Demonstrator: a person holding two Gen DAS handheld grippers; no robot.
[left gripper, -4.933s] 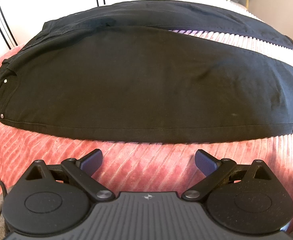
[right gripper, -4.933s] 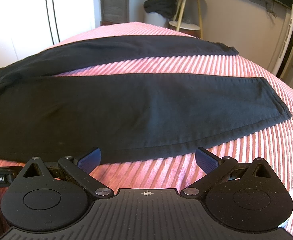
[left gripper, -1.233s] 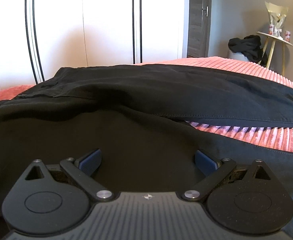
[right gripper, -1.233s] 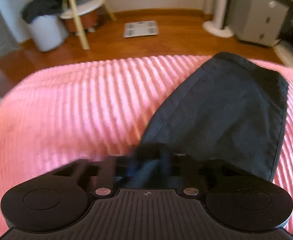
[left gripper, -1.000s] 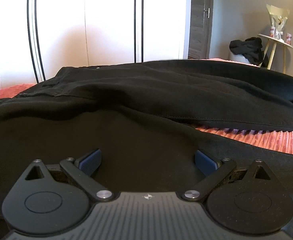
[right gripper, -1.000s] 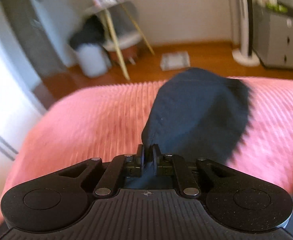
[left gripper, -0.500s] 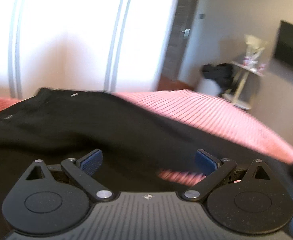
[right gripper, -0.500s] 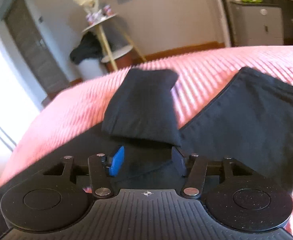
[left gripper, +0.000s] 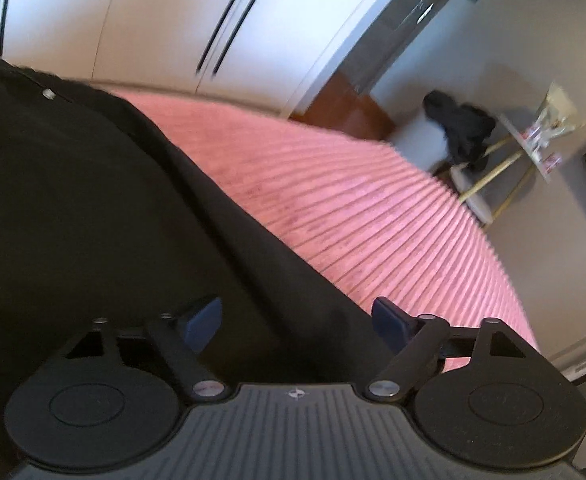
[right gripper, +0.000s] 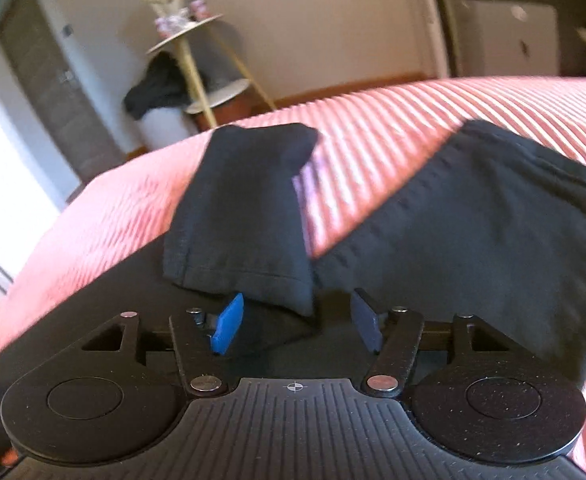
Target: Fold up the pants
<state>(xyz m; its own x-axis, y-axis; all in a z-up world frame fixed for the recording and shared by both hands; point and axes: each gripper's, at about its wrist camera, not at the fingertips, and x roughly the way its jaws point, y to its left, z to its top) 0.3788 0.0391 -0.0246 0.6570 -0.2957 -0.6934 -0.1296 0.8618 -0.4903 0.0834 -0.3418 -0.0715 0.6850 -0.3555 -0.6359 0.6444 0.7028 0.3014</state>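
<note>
Black pants (left gripper: 73,208) lie on a pink ribbed bedcover (left gripper: 373,216). My left gripper (left gripper: 295,320) hovers over the pants' far edge, tilted. Its jaws are closing, still wide apart, with fabric under them and nothing pressed. In the right wrist view one leg end (right gripper: 241,216) is doubled back over the pants, its hem lying just ahead of my right gripper (right gripper: 297,326). That gripper's jaws are opening and the blue pads (right gripper: 227,324) stand clear of the cloth. The other leg's cuff (right gripper: 473,216) lies flat to the right.
White wardrobe doors (left gripper: 153,20) rise behind the bed. A round side table on gold legs (right gripper: 197,36) stands past the bed's far edge, with dark clothing heaped on a white bin (right gripper: 157,92) beside it. A grey cabinet (right gripper: 505,40) is at the far right.
My right gripper carried a leg end back over the pants, opened and let it drop there. My left gripper swung right along the pants, rolled, and its jaws narrowed.
</note>
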